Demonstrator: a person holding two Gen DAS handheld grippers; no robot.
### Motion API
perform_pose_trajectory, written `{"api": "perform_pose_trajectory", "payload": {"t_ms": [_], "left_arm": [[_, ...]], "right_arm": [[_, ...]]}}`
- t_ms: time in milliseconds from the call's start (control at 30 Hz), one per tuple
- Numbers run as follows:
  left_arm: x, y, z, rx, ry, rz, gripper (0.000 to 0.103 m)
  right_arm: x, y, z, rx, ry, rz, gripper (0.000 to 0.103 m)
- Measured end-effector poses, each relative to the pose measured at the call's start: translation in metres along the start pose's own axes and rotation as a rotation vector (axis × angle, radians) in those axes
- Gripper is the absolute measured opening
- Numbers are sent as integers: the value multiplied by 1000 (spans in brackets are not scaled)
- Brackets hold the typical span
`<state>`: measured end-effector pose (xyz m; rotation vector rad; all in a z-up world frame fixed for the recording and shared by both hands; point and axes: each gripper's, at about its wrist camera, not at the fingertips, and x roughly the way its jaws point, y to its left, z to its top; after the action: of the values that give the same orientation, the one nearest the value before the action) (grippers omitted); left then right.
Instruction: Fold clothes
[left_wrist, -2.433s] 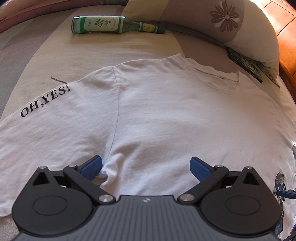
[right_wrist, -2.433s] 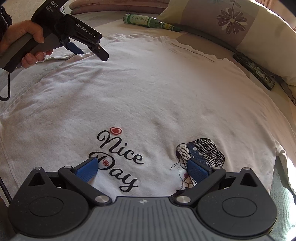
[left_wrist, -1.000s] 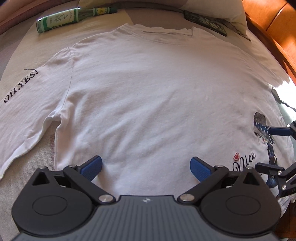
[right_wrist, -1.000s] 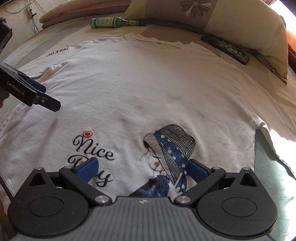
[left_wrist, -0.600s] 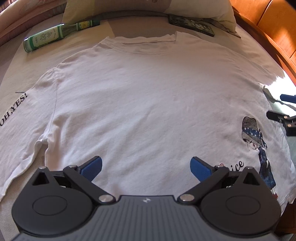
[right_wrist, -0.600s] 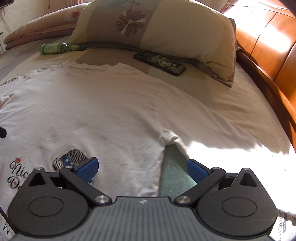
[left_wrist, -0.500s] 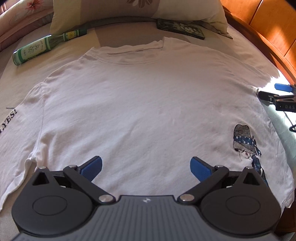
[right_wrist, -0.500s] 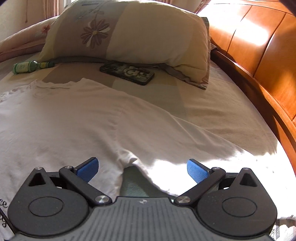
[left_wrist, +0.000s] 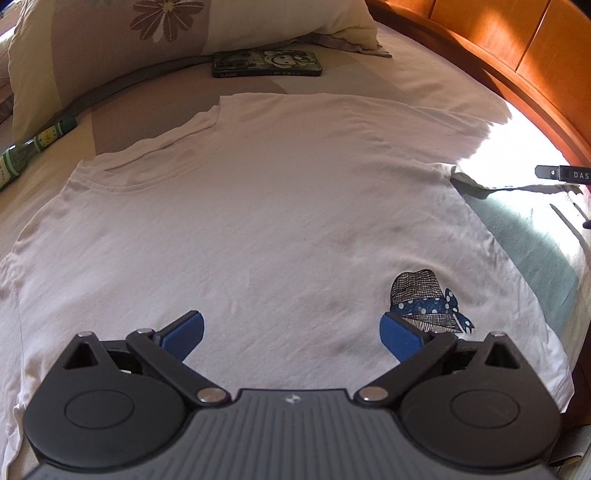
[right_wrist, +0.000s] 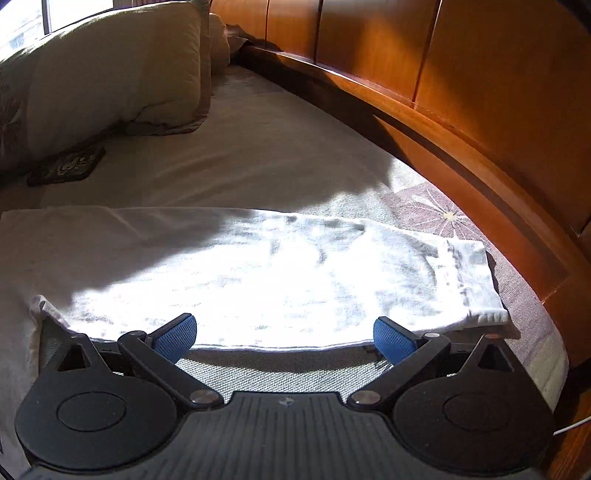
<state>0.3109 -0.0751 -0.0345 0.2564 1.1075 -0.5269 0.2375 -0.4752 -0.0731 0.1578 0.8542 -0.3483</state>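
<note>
A white T-shirt (left_wrist: 258, 221) lies spread flat on the bed, collar towards the pillow, a hat-and-scarf print (left_wrist: 424, 299) near its lower right. My left gripper (left_wrist: 291, 332) hovers open over the shirt's lower body, nothing between its blue fingers. In the right wrist view the shirt's right sleeve (right_wrist: 295, 266) stretches out in bright sunlight, its cuff (right_wrist: 476, 280) near the wooden frame. My right gripper (right_wrist: 284, 338) stands open just short of the sleeve's near edge. A black tip of the right gripper (left_wrist: 561, 173) shows at the right edge of the left wrist view.
A flowered pillow (left_wrist: 166, 33) lies behind the shirt, with a dark phone (left_wrist: 266, 64) in front of it and a green bottle (left_wrist: 26, 155) at far left. The wooden bed frame (right_wrist: 461, 122) curves closely along the right side. The phone (right_wrist: 66, 166) also shows at left.
Both grippers have swung to the right. The left one now looks over the shirt's right half; the right one has left the print and faces the sunlit right sleeve. Both stayed open.
</note>
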Motion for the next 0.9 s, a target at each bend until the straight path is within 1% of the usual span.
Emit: {"api": "perform_pose_trajectory", "payload": {"t_ms": [100,200,233,300,367,467,567,633,733,900], "left_arm": [[6,-9,8,11,1,-11,101],[11,-19,14,34,2,-20,101],[12,-22,16,42,5,-26,101],[14,-27,18,57,13,-31,101],[15,-30,19,63,16,-33,101],[15,-31,22,69,16,-36,101],[17,-33,25,78,14,-32,101],[18,-34,27,87,13,-29,101],[18,-42,29,131,6,-30,101],[8,-51,23,184,-46,-78,101]], "right_arm": [[10,-12,12,68,-29,15,103],[26,-16,20,123,-19,31,103],[31,-17,22,137,-12,37,103],[42,-20,22,151,46,36,103],[36,-22,18,125,32,31,103],[23,-32,13,160,32,37,103],[7,-52,8,256,4,70,103],[4,-61,5,295,-1,80,103],[5,-74,2,355,9,98,103],[7,-100,-7,562,-16,188,103]]}}
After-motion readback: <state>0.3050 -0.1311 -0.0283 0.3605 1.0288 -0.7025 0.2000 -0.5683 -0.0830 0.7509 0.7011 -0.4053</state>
